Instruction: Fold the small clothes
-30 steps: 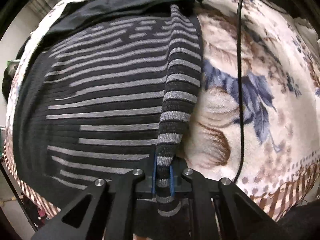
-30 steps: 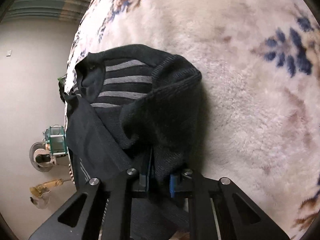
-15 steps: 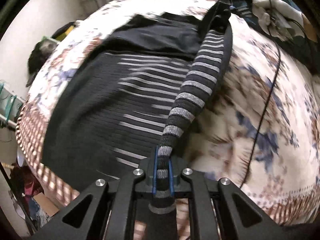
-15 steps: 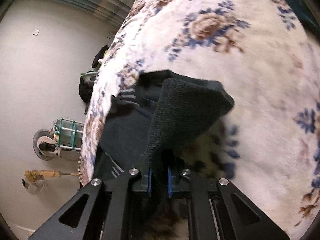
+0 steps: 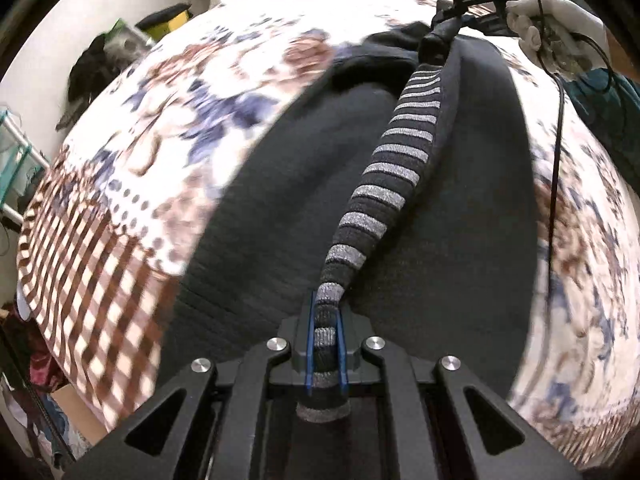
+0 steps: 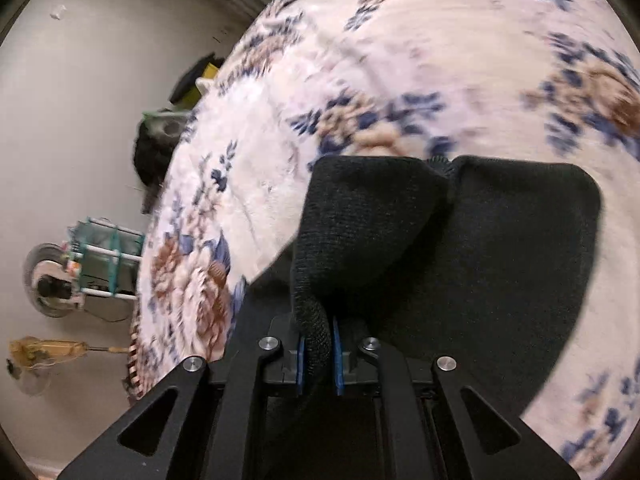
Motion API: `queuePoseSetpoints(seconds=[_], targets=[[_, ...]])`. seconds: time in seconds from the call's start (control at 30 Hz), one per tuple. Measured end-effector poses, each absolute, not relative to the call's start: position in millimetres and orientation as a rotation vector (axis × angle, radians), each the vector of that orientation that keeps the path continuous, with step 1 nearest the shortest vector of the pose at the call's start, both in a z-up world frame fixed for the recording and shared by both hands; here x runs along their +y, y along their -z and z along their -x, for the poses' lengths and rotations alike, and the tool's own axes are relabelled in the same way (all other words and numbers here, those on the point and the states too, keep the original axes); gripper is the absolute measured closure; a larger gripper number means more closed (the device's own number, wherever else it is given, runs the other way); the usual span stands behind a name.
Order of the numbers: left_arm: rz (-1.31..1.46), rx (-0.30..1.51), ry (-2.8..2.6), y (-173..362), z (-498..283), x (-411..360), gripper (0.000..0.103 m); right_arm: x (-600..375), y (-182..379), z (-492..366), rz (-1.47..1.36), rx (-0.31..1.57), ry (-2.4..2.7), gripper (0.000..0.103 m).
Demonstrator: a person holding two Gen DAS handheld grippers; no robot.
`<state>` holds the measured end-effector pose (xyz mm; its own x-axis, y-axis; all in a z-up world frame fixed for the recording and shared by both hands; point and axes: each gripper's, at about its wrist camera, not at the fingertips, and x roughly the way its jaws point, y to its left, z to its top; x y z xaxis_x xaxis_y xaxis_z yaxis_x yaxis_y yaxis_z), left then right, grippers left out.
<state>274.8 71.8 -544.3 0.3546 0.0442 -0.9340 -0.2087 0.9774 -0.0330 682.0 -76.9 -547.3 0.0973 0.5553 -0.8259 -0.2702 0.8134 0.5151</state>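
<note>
Left wrist view: the dark knit sweater [image 5: 400, 216] lies spread over the bed, its plain black back up, and one grey-striped edge is lifted as a taut, rope-like band running from the left tongs [image 5: 325, 354] up to the right tongs [image 5: 460, 4] at the far end. The left tongs are pressed together on the ribbed striped end, the blue pads [image 5: 308, 352] flanking it. The right tongs pinch the other end of the band, held by a white-gloved hand [image 5: 556, 20].

Right wrist view: the right tongs [image 6: 318, 354] are closed on a thick rolled fold of the sweater [image 6: 460, 248], which bulges in two rounded black lobes just ahead.

Under the garment is a plush floral blanket [image 5: 180, 92], cream with blue and brown blooms and a brown checked border. A thin black cable [image 5: 556, 152] trails across it beside the sweater's right edge. Beyond the bed's edge stand a teal wire rack [image 6: 108, 260] and a fan [image 6: 48, 280] by the pale wall.
</note>
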Motion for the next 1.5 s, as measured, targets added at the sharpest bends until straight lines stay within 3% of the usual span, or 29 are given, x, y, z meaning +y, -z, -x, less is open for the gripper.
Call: queuePoseSetpoints(seconds=[0.3,0.37,0.47,0.5,0.53,0.6,0.63,0.67,0.9,1.1,1.23,1.33,1.5], targets=[[0.250,1.230,-0.125,568.1,-280.5,144.7,0.095,25.3,569.5,-703.9,-0.127,1.402,-0.563,0.093],[0.307,1.258,-0.103,575.9,-281.4,152.9,0.090,38.0,581.3,-707.5,-0.081,1.456,-0.541,0.093],[0.425,1.275,-0.112,571.1,-279.7,164.3,0.085,49.4,576.0,-706.2,-0.076,1.488,-0.543,0.074],[0.431,1.282,-0.125,566.0,-278.4,165.3,0.083,48.9,566.8,-703.2,-0.155,1.481,-0.603,0.058],[0.431,1.282,-0.155,558.4,-275.2,166.7,0.075,47.1,558.4,-700.3,-0.208,1.472,-0.646,0.040],[0.407,1.268,-0.217,540.9,-266.7,169.5,0.054,35.7,530.5,-688.9,-0.308,1.413,-0.712,0.030],[0.382,1.264,-0.256,531.6,-262.6,171.5,0.033,30.4,520.5,-683.0,-0.302,1.399,-0.715,0.030],[0.353,1.258,-0.300,520.7,-257.7,173.7,0.027,25.9,514.0,-677.2,-0.289,1.393,-0.711,0.030],[0.255,1.222,-0.235,485.2,-258.3,151.5,0.027,-56.1,490.5,-577.4,-0.123,1.388,-0.605,0.030],[0.147,1.304,-0.234,527.2,-296.5,112.0,0.027,-137.7,531.4,-471.5,-0.201,1.470,-0.493,0.030],[0.143,1.407,-0.351,569.7,-290.5,145.1,0.025,-170.9,576.6,-410.3,-0.264,1.537,-0.393,0.030],[0.261,1.387,-0.368,567.4,-267.0,192.9,0.016,-185.5,598.9,-373.5,-0.341,1.589,-0.333,0.030],[0.268,1.415,-0.361,558.8,-253.1,236.4,0.017,-179.4,611.5,-318.5,-0.416,1.633,-0.273,0.030]])
